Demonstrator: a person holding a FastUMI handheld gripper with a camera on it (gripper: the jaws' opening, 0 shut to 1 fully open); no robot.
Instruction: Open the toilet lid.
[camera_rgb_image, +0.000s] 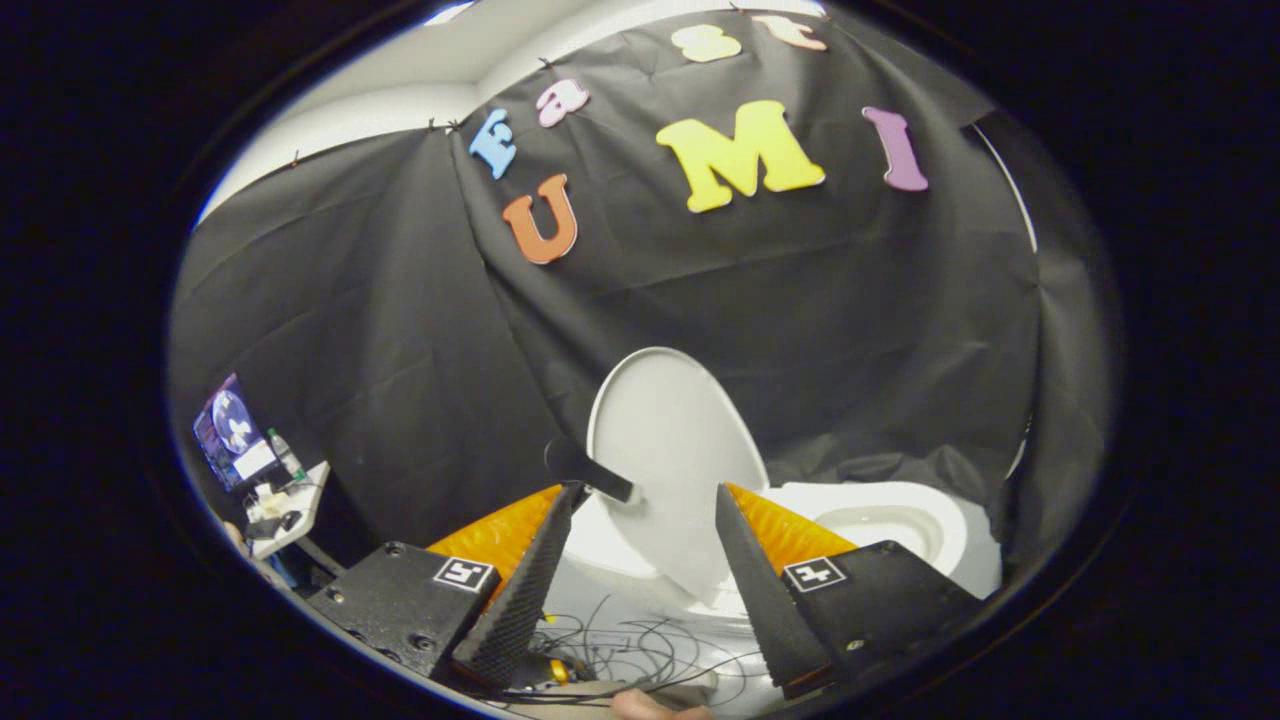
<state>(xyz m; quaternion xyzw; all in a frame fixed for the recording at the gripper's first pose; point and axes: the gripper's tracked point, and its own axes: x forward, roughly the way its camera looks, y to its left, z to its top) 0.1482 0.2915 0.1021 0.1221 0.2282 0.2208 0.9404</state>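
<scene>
The white toilet lid (670, 430) stands raised, tilted up over the left side of the bowl, its inner face turned toward me. A black handle (590, 470) sticks out from the lid's left edge. The white seat and bowl (890, 520) lie exposed to the lid's right, beyond my right finger. My gripper (648, 492) is open, its fingers wide apart, with the lower part of the lid showing just ahead between them. The left fingertip (572, 495) sits right beside the black handle; I cannot tell if it touches it. Nothing is pressed between the fingers.
Black cloth walls close in behind and around the toilet. A small white table (290, 520) at the far left holds a lit screen (230, 430), a bottle and small items. Thin cables (630, 640) lie on the white floor below the fingers.
</scene>
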